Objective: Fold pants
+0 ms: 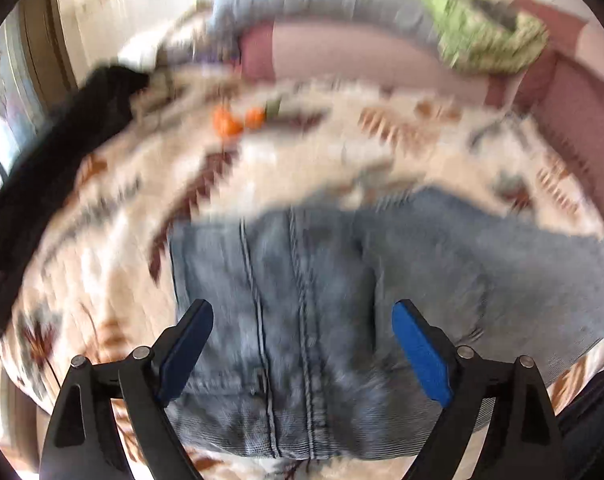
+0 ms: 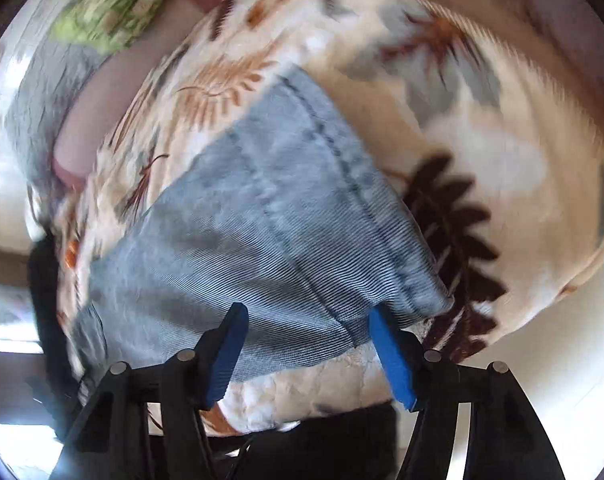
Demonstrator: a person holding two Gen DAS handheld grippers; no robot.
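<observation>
The left gripper (image 1: pixel 302 344) is hovering with its jaws spread wide and nothing pinched, over the seamed part of the folded jeans (image 1: pixel 322 300). The right gripper (image 2: pixel 308 354) is likewise standing released, its pads either side of the jeans' near edge without pressing it. The jeans are lying flat as a compact bundle on the patterned blanket (image 1: pixel 342 148), with a black garment (image 1: pixel 41 184) well off beside them and a green cloth (image 1: pixel 482 36) beyond. A fold seems just laid down; next, I judge, both grippers are needing fresh holds on one end to double it over.
</observation>
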